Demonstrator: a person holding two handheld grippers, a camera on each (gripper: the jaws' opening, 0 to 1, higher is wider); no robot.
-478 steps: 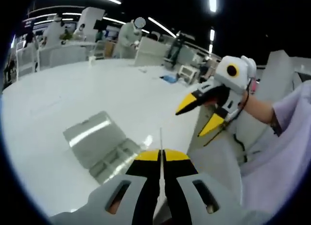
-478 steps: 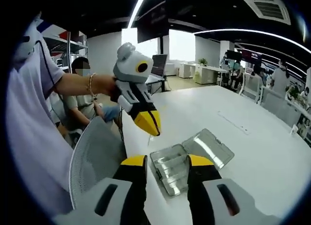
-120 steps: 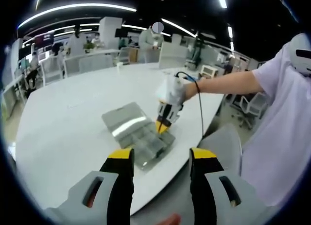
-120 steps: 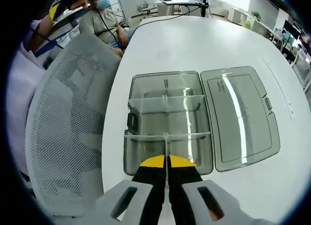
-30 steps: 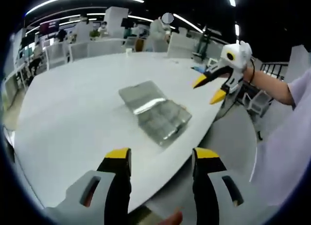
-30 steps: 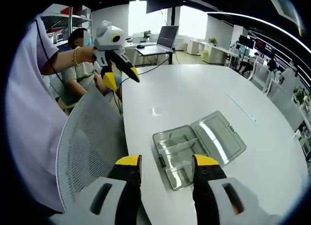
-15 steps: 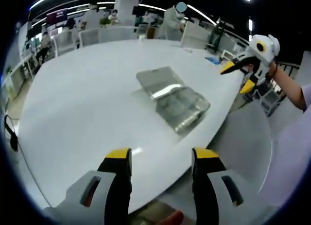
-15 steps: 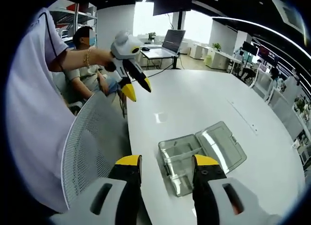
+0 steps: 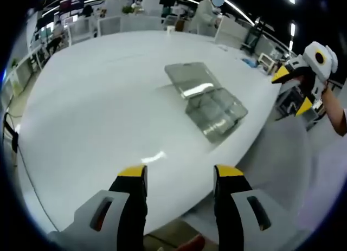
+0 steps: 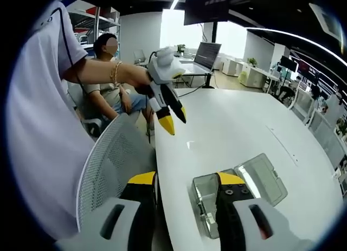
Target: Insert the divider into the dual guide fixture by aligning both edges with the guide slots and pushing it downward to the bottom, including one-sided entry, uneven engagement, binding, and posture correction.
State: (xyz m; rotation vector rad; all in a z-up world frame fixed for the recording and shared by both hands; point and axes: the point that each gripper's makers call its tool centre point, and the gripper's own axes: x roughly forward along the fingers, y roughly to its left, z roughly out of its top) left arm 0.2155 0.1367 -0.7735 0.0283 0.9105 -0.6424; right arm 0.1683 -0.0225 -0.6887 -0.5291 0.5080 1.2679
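Note:
The clear plastic compartment box (image 9: 216, 111) lies open on the white table (image 9: 97, 99), near its rounded edge, with its lid (image 9: 190, 77) flat beside it. Thin clear dividers (image 9: 209, 105) stand inside; how they sit is too small to tell. My left gripper (image 9: 180, 175) is open and empty, well back from the box. My right gripper (image 9: 293, 91) hangs open beyond the table edge at the right. In the right gripper view, my right gripper (image 10: 187, 180) is open over the table edge, one jaw partly covering the box (image 10: 209, 199). The left gripper (image 10: 174, 121) is held up, open.
A white mesh chair (image 10: 114, 164) stands against the table edge beside my right gripper. A person (image 10: 111, 83) sits behind it, near a laptop (image 10: 206, 53) on the far end of the table. Other desks and chairs (image 9: 108, 26) line the room's far side.
Both cameras have pulled back and swung, so the box sits smaller and further off. The right gripper has drifted away past the table edge. Both grippers stay open and empty.

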